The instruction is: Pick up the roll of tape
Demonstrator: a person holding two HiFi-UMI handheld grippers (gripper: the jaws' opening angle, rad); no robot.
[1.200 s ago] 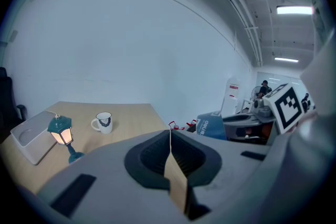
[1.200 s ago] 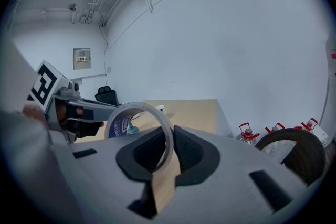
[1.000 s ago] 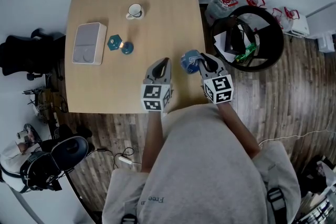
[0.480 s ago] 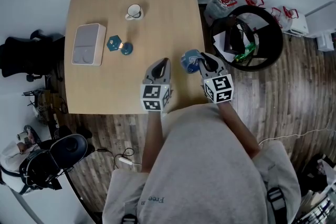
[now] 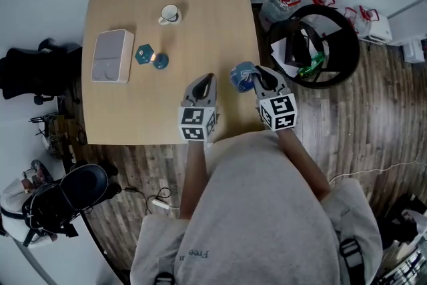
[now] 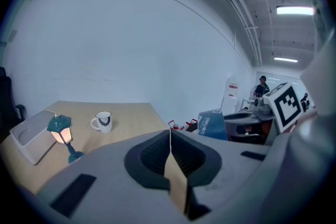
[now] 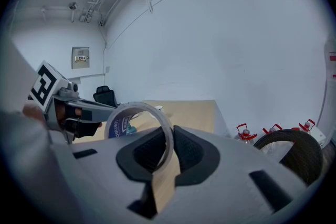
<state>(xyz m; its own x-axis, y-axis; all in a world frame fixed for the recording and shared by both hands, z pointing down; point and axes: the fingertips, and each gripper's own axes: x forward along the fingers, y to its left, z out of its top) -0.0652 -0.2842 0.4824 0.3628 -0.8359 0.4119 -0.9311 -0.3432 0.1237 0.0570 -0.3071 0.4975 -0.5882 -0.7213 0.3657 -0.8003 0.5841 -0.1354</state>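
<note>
Fingers (image 7: 191, 153) of my right gripper (image 5: 256, 79) pinch one wall of the roll of tape (image 7: 167, 134), set narrow, at the near right edge of the desk (image 5: 200, 10). My left gripper (image 6: 169, 136) sits beside it, fingers pressed together on nothing. I judge the hold thin: squeeze firmly and lift straight, or the ring may pivot. It stands upright, a pale hoop with a blue printed face and white lettering. Farther off stands a mug (image 5: 171, 13).
</note>
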